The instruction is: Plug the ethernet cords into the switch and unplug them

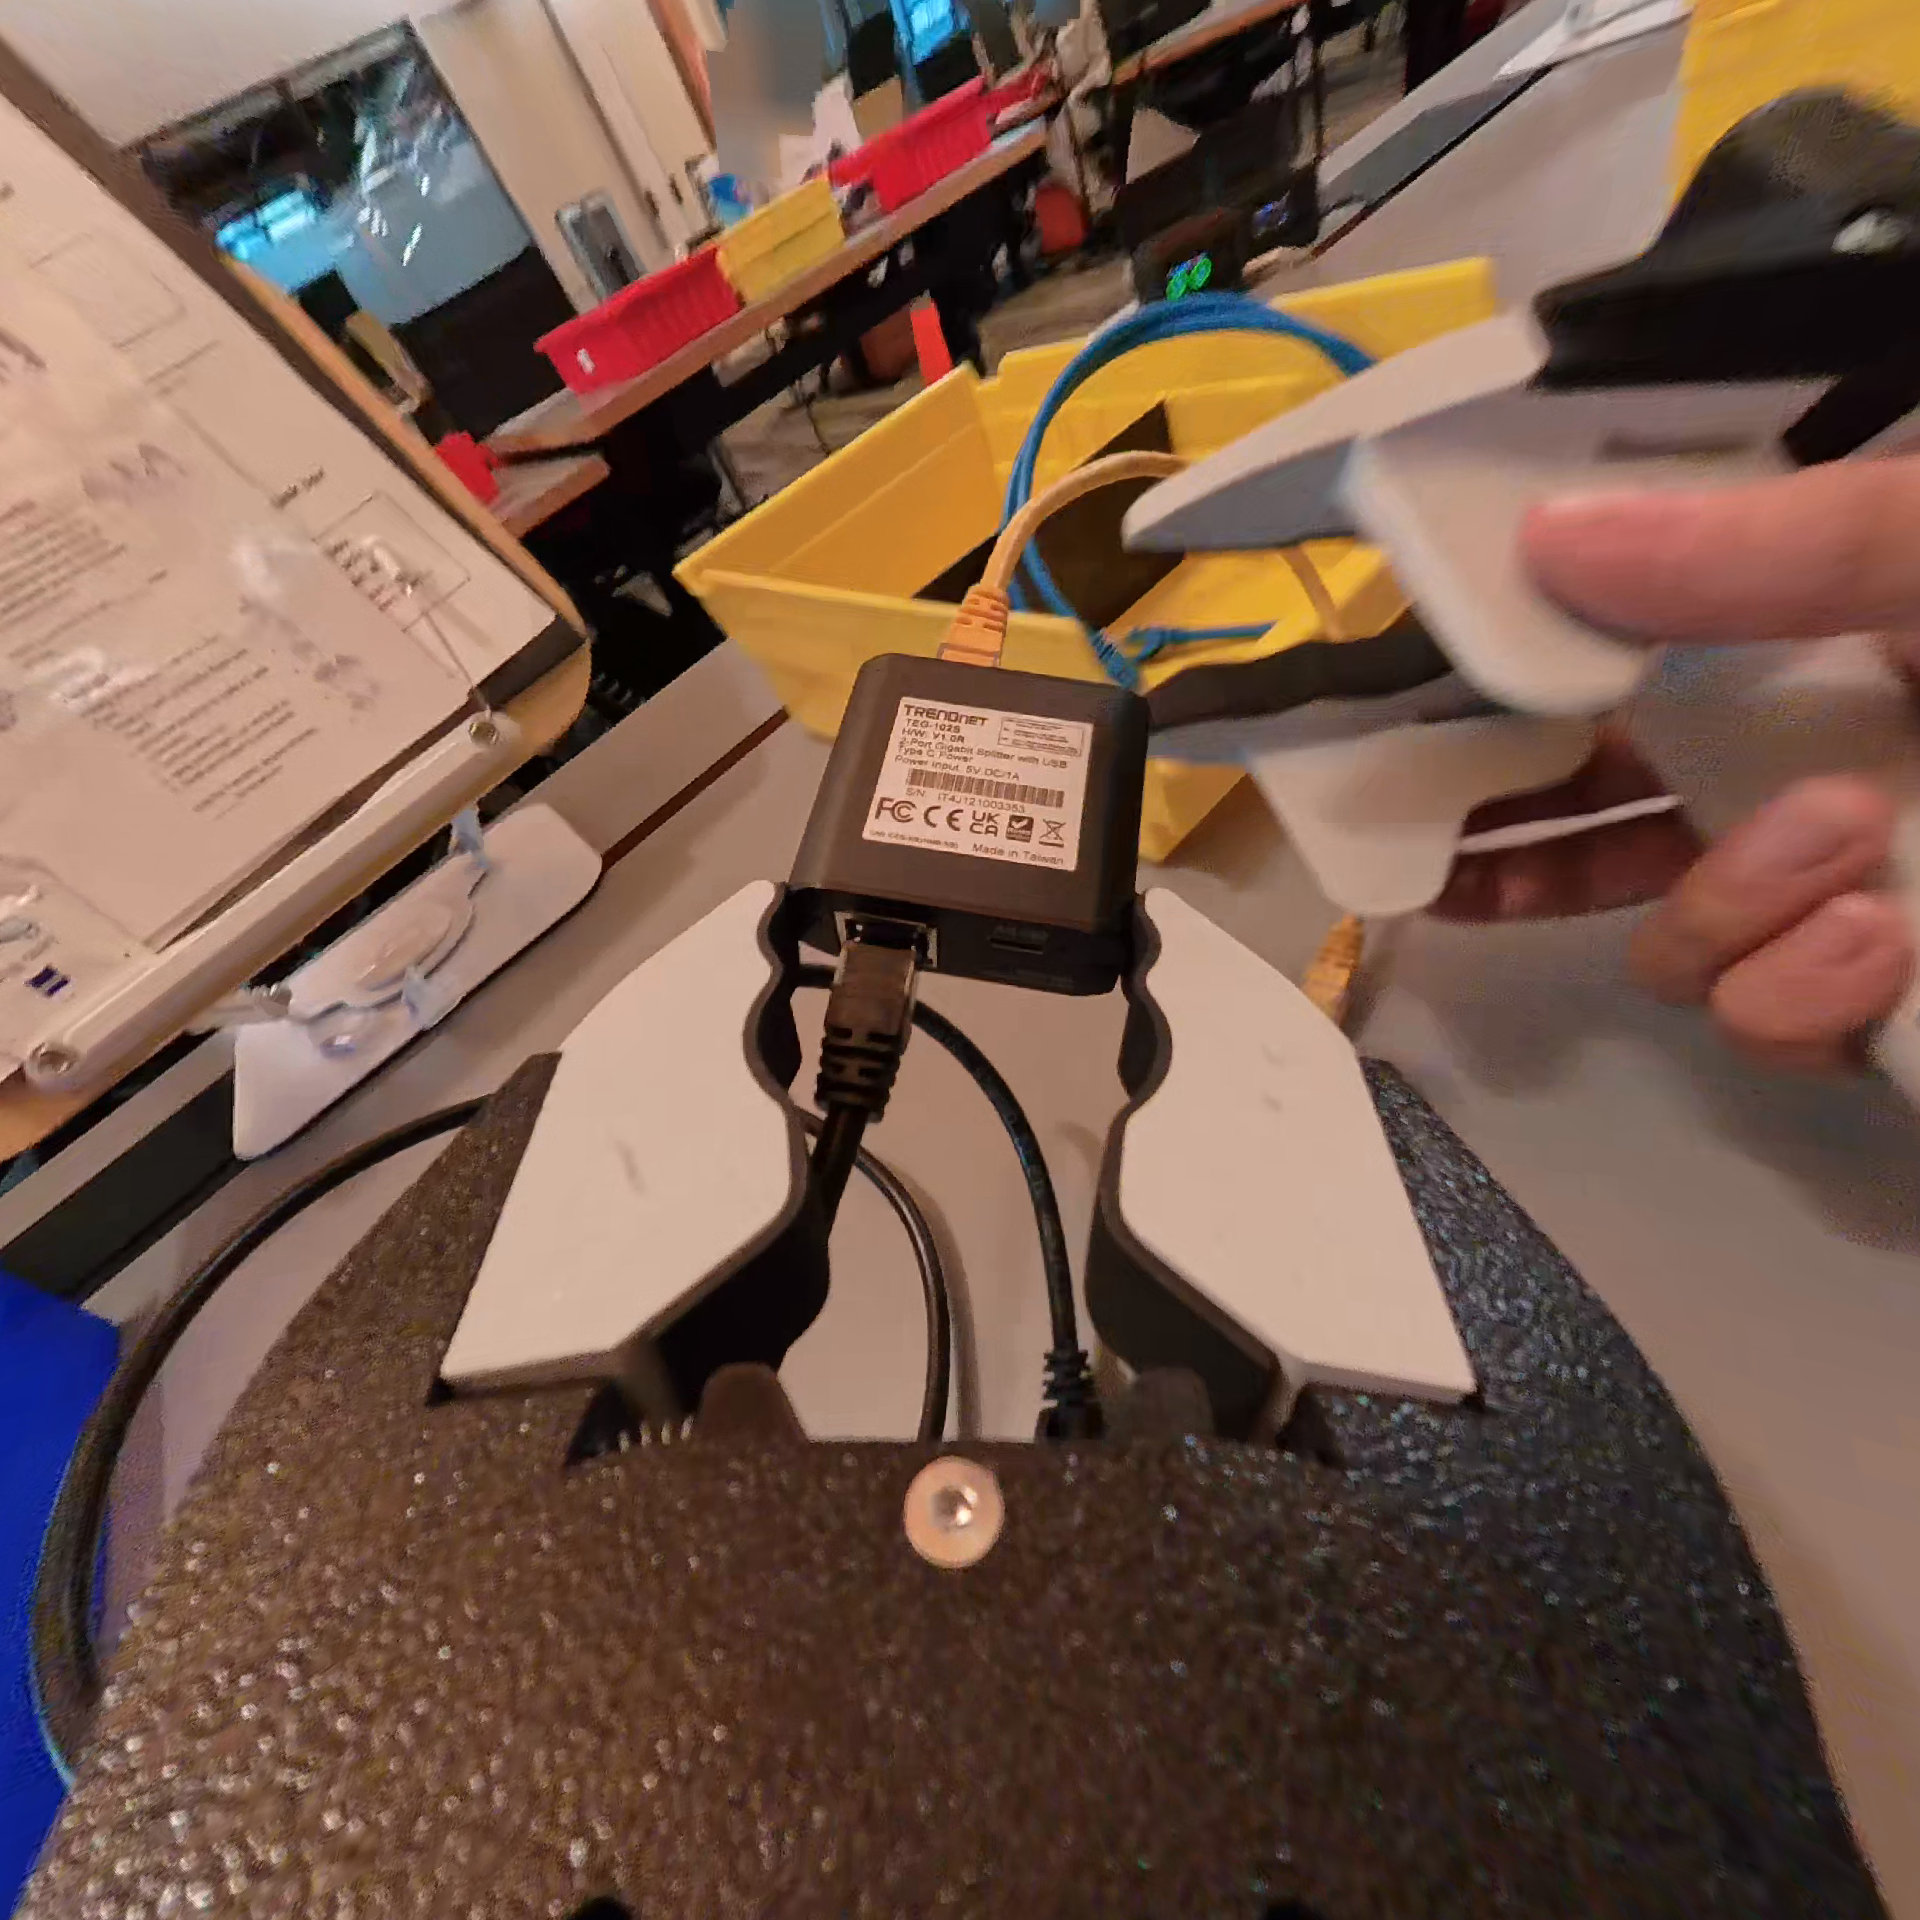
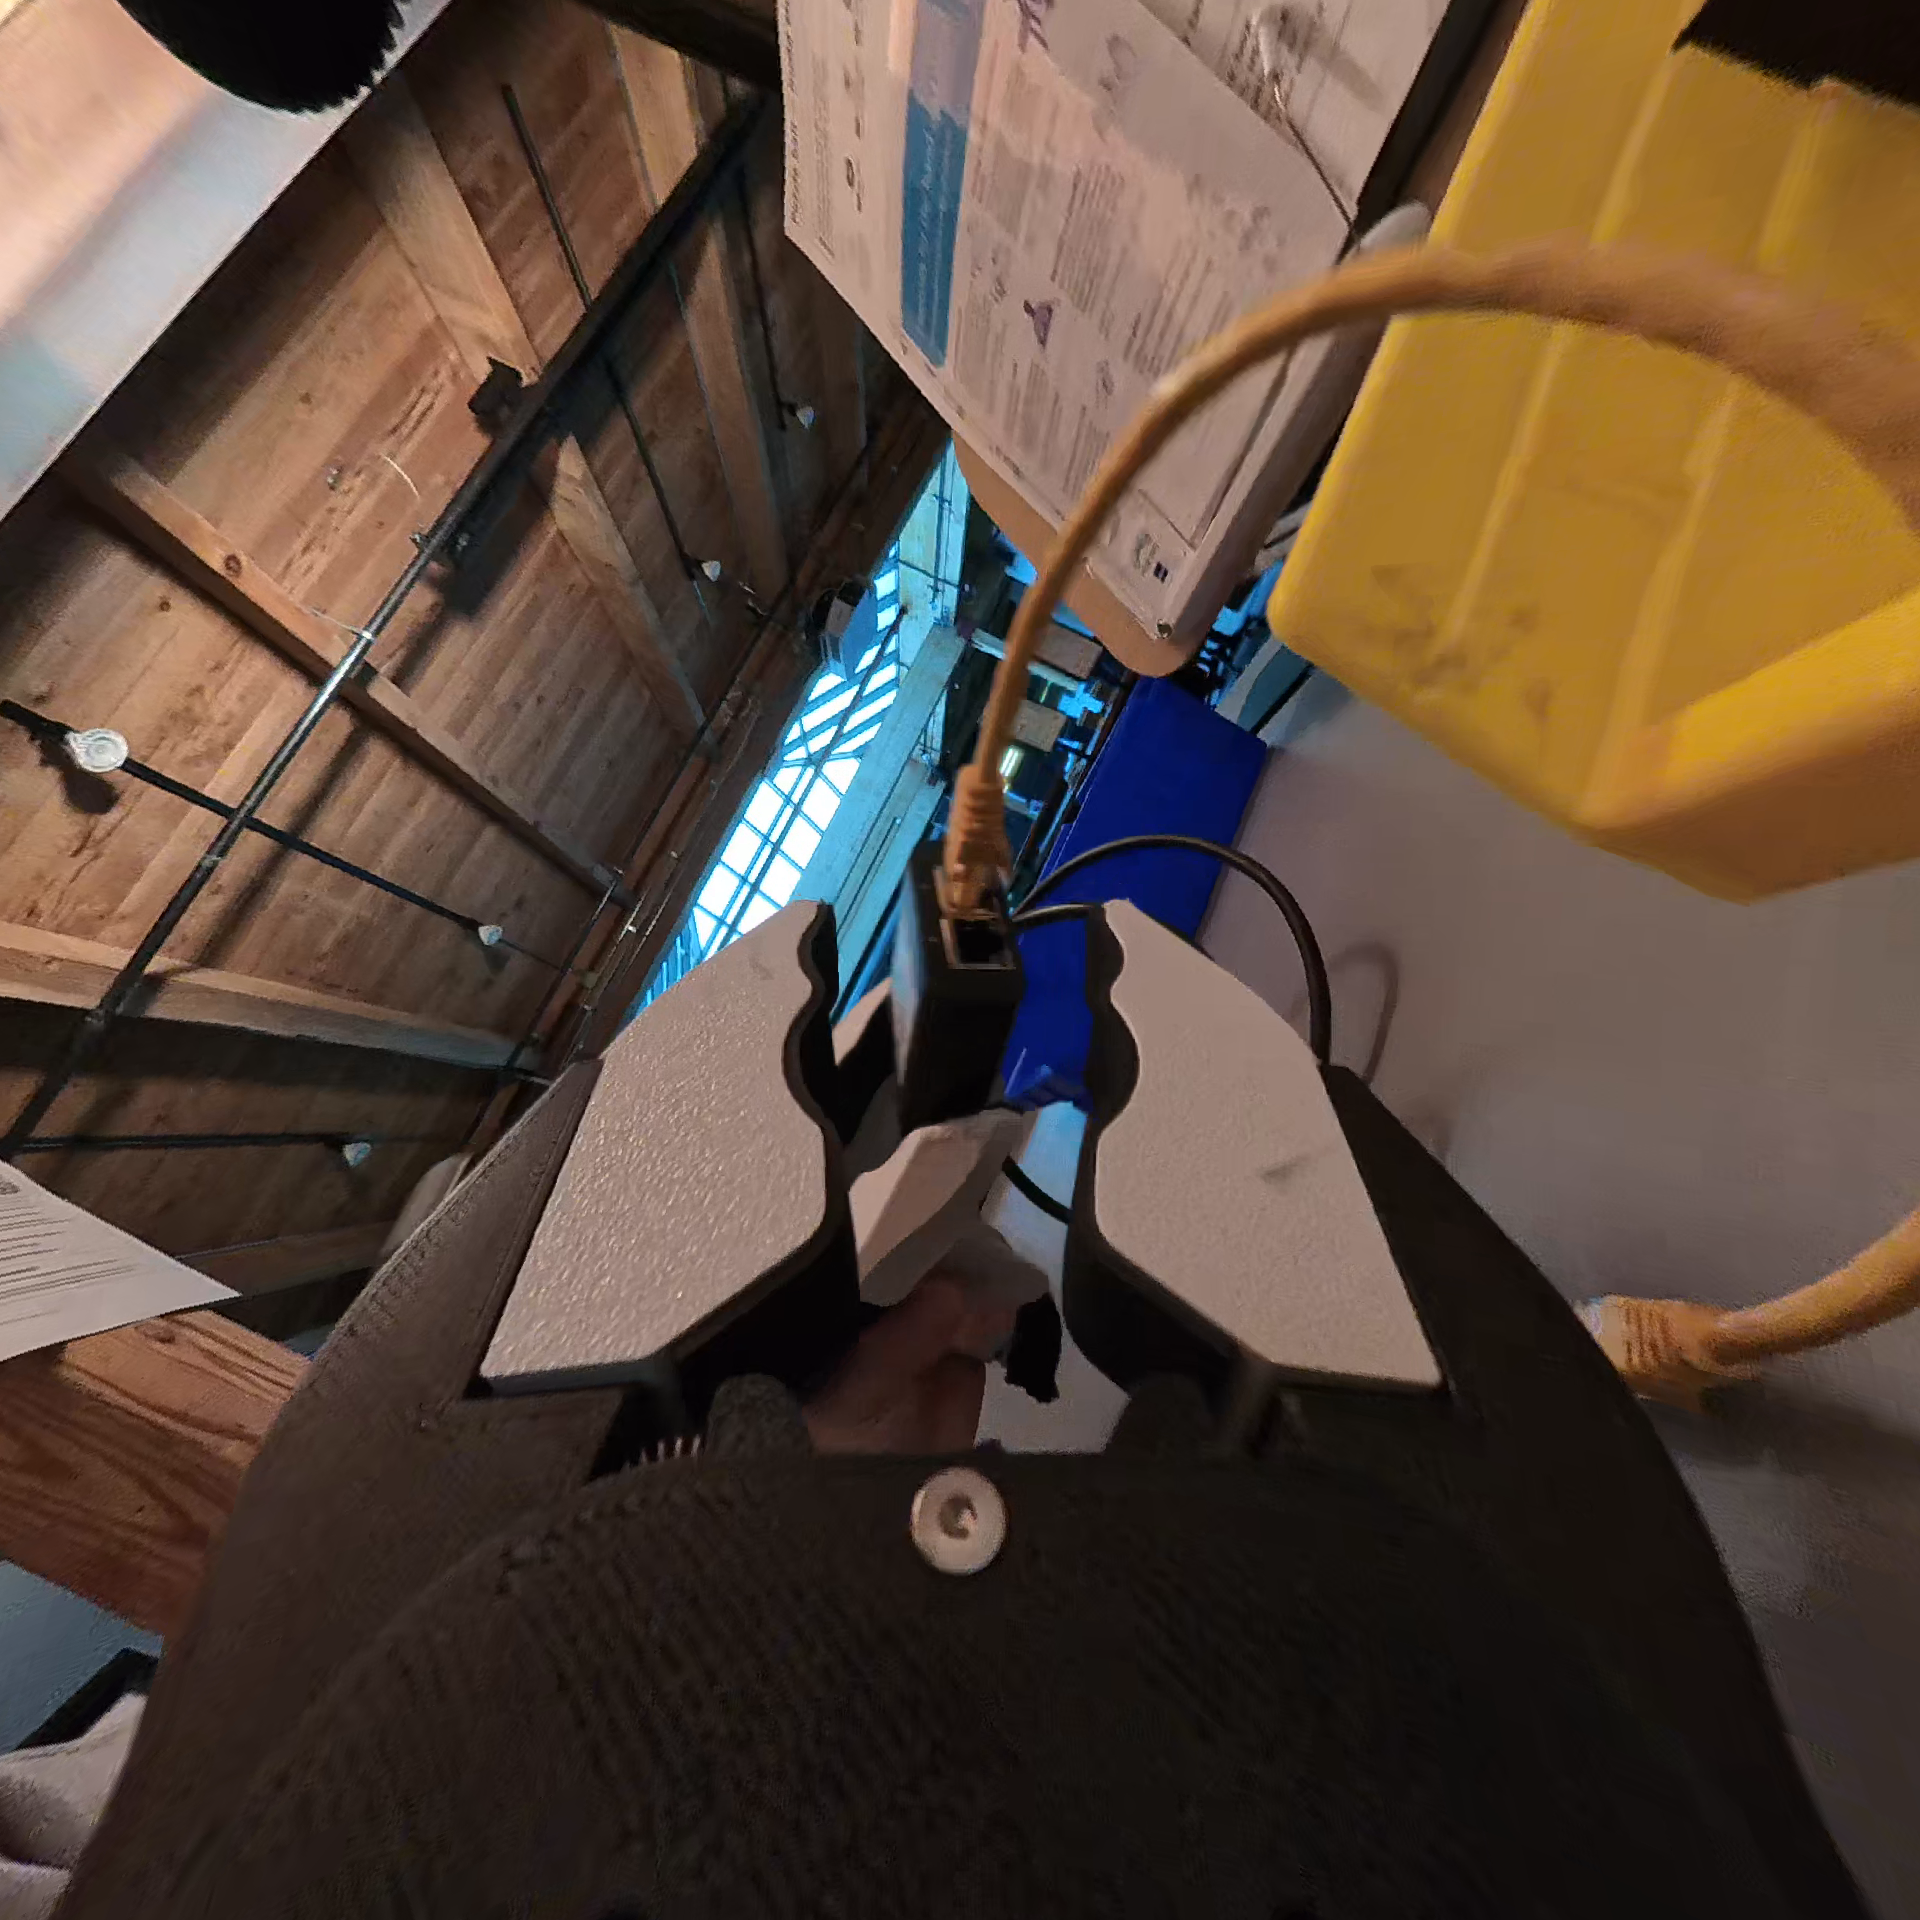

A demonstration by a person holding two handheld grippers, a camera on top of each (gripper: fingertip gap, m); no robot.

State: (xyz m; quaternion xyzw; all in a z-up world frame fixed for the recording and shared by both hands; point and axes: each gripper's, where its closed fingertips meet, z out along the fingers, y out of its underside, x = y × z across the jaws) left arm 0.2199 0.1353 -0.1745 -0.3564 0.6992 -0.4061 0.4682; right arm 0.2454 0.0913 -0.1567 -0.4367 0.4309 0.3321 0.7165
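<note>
My left gripper (image 1: 961, 925) is shut on the near end of a small black switch (image 1: 977, 790) and holds it just above the grey table (image 1: 1558, 1195). A black ethernet cord (image 1: 868, 1023) is plugged into the switch's near port. An orange cord's plug (image 1: 971, 629) sits in its far side. My right gripper (image 1: 1195, 623) is open and blurred at the upper right, beside the switch. In the right wrist view my right gripper (image 2: 961, 945) is open, with the switch (image 2: 961, 1008) and orange plug (image 2: 977, 821) just ahead, an empty port beside the plug.
A yellow bin (image 1: 852, 582) behind the switch holds a blue cable (image 1: 1049, 457). A loose orange plug (image 2: 1652, 1351) lies on the table. A document stand (image 1: 260, 520) stands at the left. A hand (image 1: 1766, 914) holds the right gripper. Some 6 cm of space lies between my two pairs of fingers.
</note>
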